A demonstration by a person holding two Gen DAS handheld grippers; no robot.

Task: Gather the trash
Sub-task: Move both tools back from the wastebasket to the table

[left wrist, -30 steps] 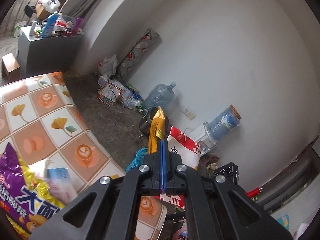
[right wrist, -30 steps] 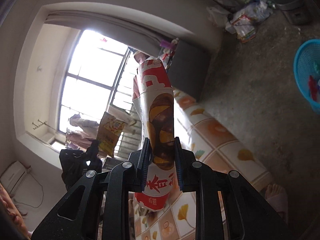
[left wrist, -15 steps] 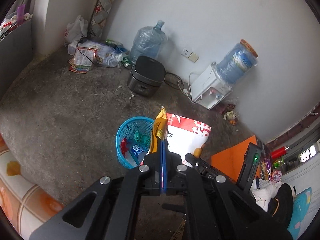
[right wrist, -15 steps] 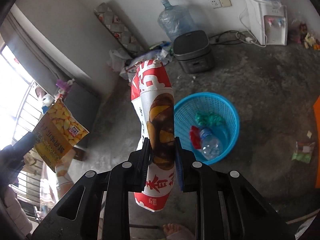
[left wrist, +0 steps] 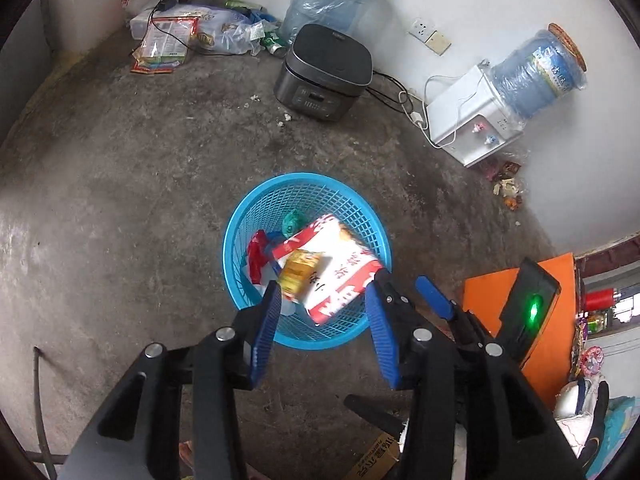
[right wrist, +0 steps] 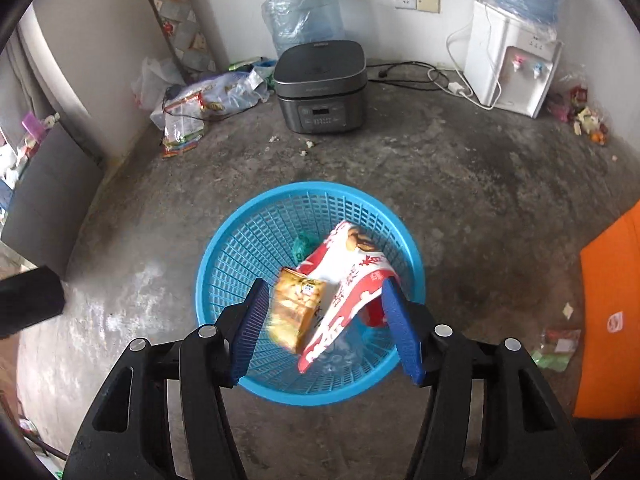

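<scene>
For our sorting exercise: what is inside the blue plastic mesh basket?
Inside the blue plastic mesh basket: a red-and-white snack bag, a yellow snack packet, green crumpled wrapper, red wrapper. Anything beneath them is covered.

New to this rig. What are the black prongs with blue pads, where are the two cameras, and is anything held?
No robot arm here: a person carries a two-finger gripper in each hand, each with a fisheye camera looking along its fingers. One picture is from the left gripper, the other from the right gripper. Both point down at a blue basket on the concrete floor. Both pairs of jaws have just been opening, and nothing is held: the red-and-white bag and yellow packet are dropping into the basket.
</scene>
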